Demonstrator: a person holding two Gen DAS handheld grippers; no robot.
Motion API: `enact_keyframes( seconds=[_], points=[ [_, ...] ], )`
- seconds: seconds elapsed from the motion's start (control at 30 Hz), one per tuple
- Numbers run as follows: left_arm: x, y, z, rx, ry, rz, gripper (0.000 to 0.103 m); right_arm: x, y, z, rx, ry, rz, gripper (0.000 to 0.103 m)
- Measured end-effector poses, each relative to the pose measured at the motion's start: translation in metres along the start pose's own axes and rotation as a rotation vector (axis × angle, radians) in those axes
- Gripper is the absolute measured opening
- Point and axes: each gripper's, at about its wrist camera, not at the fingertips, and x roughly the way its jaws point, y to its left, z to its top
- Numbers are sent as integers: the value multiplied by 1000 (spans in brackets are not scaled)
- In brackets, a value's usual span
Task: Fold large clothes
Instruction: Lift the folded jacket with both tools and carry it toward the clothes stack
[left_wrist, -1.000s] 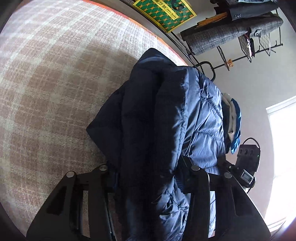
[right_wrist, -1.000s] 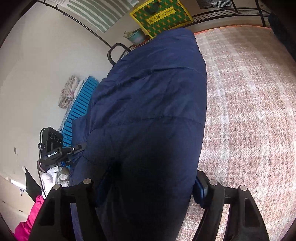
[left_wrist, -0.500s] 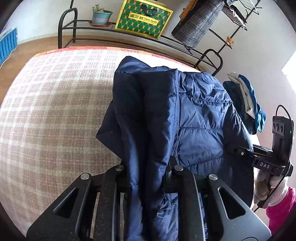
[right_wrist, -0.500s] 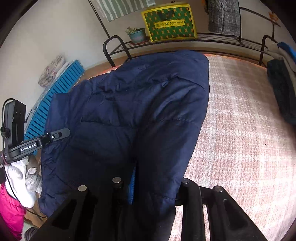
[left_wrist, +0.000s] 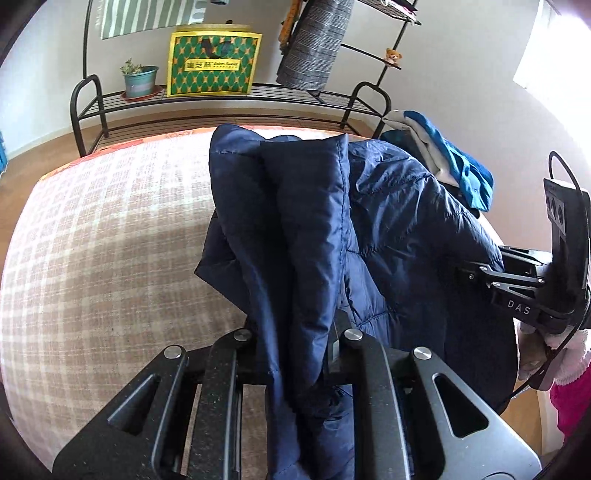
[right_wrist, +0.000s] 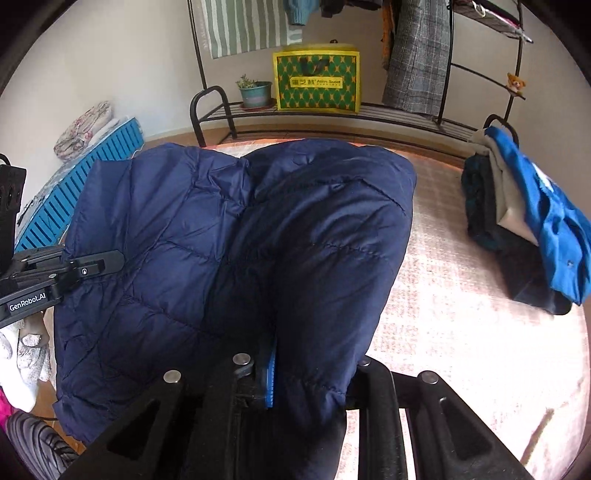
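A dark navy puffer jacket (left_wrist: 388, 221) hangs lifted over the plaid bed cover (left_wrist: 110, 240). My left gripper (left_wrist: 295, 339) has a thick fold of the jacket between its jaws, which are closing and press on the fabric. My right gripper (right_wrist: 306, 365) is also closing on another bunched fold of the jacket (right_wrist: 258, 240), a blue pad showing against the cloth. Each gripper appears in the other's view: the right gripper (left_wrist: 517, 295) at the jacket's right edge, the left gripper (right_wrist: 55, 277) at its left edge. Both sets of fingertips are buried in fabric.
A pile of clothes (right_wrist: 524, 221) with a blue garment on top lies on the bed's right side. Beyond the bed stands a black metal rack (left_wrist: 221, 96) with a green-yellow bag (left_wrist: 212, 61) and a potted plant (left_wrist: 138, 79). A blue slatted panel (right_wrist: 74, 192) leans at left.
Both grippers have narrowed onto folds of the jacket and risen with it. Both views now take in the rack and wall, and the jacket hangs more spread between the two grippers.
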Motion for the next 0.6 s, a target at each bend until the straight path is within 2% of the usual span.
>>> enact_keyframes(
  seconds=[0.27,0.6],
  points=[
    [2,-53,8,46,-2,-64,14,-46,-16,-5,-51,-64,-92,18],
    [19,-111,31,91,-13,-121,13,-79,-50,-2,-82,-109,-142,18]
  ],
)
